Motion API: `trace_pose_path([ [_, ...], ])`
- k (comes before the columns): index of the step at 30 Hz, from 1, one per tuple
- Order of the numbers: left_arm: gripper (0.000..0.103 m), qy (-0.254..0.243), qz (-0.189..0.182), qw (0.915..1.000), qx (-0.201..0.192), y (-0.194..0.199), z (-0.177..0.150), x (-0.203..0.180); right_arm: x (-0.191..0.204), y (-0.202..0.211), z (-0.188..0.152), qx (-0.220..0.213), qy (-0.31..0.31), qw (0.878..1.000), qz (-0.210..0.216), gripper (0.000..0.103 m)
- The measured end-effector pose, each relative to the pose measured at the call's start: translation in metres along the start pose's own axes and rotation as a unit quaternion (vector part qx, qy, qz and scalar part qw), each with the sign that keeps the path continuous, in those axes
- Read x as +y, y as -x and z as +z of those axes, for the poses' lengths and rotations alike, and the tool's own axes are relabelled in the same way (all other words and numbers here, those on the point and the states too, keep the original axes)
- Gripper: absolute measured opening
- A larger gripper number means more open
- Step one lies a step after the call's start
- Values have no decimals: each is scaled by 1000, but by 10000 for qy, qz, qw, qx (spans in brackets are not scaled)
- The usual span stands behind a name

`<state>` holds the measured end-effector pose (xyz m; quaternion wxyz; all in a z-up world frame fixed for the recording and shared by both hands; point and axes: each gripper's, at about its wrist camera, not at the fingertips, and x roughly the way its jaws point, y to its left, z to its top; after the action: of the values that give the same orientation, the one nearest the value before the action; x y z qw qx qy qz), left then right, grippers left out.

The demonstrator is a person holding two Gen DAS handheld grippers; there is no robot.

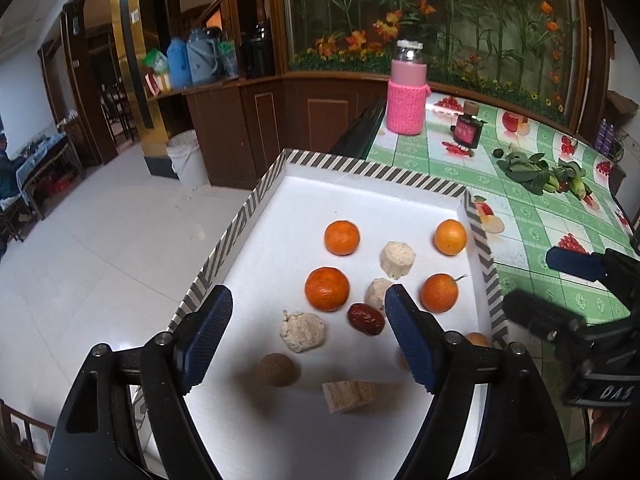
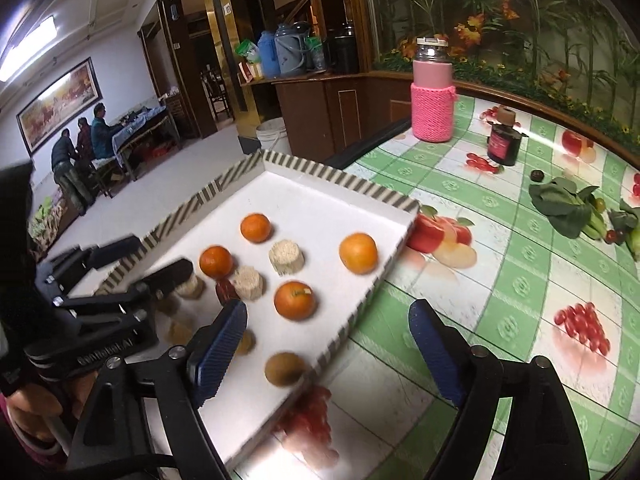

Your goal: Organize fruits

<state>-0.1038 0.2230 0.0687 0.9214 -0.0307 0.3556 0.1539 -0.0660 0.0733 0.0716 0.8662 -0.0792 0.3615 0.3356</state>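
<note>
Over the white tray (image 1: 360, 200) (striped rim), the left gripper (image 1: 308, 332) hangs released above a red date (image 1: 365, 319) among oranges (image 1: 327, 289); right gripper (image 2: 328, 344), also released, straddles the tray's right edge.

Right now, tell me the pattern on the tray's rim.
Grey-and-white diagonal stripes on the shallow white tray's rim, clearest in the left wrist view.

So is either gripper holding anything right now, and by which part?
Nothing is held. The left gripper is open above the tray, over the date. The right gripper is open over the tray's edge.
</note>
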Motion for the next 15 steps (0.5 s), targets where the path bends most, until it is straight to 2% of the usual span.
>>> trace_pose_path([
  [15, 79, 64, 83, 9998, -146, 19, -14, -12, -5, 16, -24, -3, -114, 9999, 10, 85],
])
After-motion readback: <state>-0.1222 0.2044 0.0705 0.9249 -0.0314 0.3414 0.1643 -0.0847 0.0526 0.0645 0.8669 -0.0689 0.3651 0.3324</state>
